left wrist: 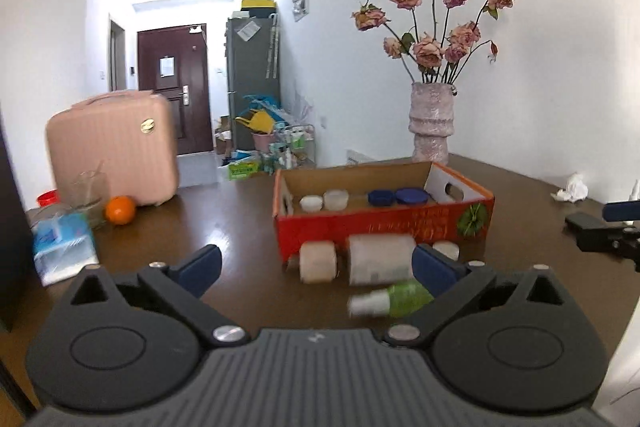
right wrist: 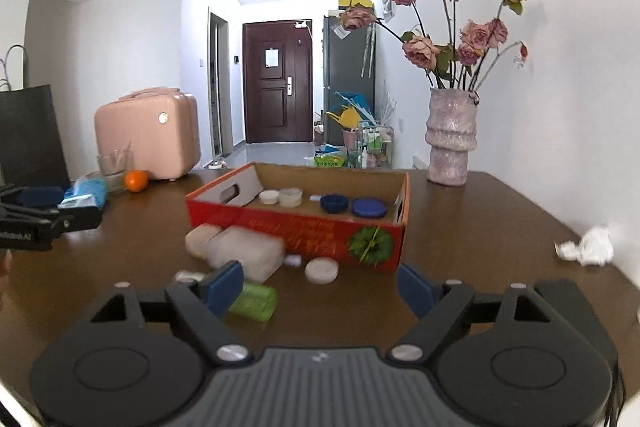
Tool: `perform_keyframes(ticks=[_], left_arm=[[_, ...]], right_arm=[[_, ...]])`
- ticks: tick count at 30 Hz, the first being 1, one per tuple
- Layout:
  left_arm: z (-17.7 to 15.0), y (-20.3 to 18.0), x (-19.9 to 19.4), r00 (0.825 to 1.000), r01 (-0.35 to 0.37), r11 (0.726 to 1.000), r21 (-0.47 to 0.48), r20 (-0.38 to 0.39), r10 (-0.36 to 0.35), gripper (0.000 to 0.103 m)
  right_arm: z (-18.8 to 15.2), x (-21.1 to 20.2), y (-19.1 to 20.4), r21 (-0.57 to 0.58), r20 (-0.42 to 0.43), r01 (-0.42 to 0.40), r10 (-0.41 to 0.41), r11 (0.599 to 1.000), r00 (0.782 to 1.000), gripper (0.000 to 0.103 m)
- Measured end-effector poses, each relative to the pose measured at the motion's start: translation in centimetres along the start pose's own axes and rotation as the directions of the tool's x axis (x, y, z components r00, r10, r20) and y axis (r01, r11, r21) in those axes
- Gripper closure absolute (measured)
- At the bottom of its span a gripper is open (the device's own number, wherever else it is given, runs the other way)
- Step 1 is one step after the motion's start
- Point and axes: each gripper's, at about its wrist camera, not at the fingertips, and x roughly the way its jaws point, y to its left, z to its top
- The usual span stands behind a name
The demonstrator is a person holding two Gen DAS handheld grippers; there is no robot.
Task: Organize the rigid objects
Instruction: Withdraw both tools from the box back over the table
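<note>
Both grippers spread wide, nothing held.
Ahead of the left gripper [left wrist: 316, 263], a red cardboard box [left wrist: 380, 227] holds round lids; pale cylindrical jars [left wrist: 380, 259] and a green spray bottle [left wrist: 394, 299] lie nearer on the glossy wooden table [left wrist: 224, 227]; right gripper [right wrist: 320, 287] empty too.

The jars [left wrist: 380, 259] in front of the red box [left wrist: 360, 231] are smeared by blur, labels unreadable. The green spray bottle [left wrist: 392, 301] is partly hidden behind a gripper finger. The black bag [right wrist: 28, 135] is cut off at the left edge
</note>
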Motion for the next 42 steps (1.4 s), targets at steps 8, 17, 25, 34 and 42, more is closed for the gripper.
perform_keyframes(ticks=[8, 17, 25, 34, 42], left_arm=[[-3.5, -0.1, -3.9, 0.999, 0.003, 1.000, -0.028, -0.039, -0.004, 0.000], [-4.2, -0.1, -5.5, 0.999, 0.000, 0.999, -0.042, -0.035, -0.001, 0.000], [-4.3, -0.1, -4.9, 0.999, -0.001, 0.998, -0.058, -0.046, -0.002, 0.000], [-4.2, 0.6, -1.2, 0.994, -0.015, 0.997, -0.078, -0.111, 0.007, 0.000], [-3.2, 1.1, 3.5, 0.990, -0.012, 0.997, -0.073, -0.143, 0.002, 0.000]], right_arm=[[-5.3, -3.5, 3.3, -0.006, -0.068, -0.014, 0.014, 1.000, 0.998, 0.016], [-6.1, -3.9, 4.5, 0.007, -0.074, -0.034, 0.034, 0.999, 0.997, 0.016], [-5.8, -3.2, 3.9, 0.056, -0.066, -0.012, 0.016, 0.998, 0.998, 0.016], [-5.4, 0.3, 2.5, 0.107, -0.102, 0.025, -0.014, 0.994, 0.995, 0.017], [-4.2, 4.7, 1.2, 0.144, -0.144, 0.069, -0.048, 0.987, 0.988, 0.017]])
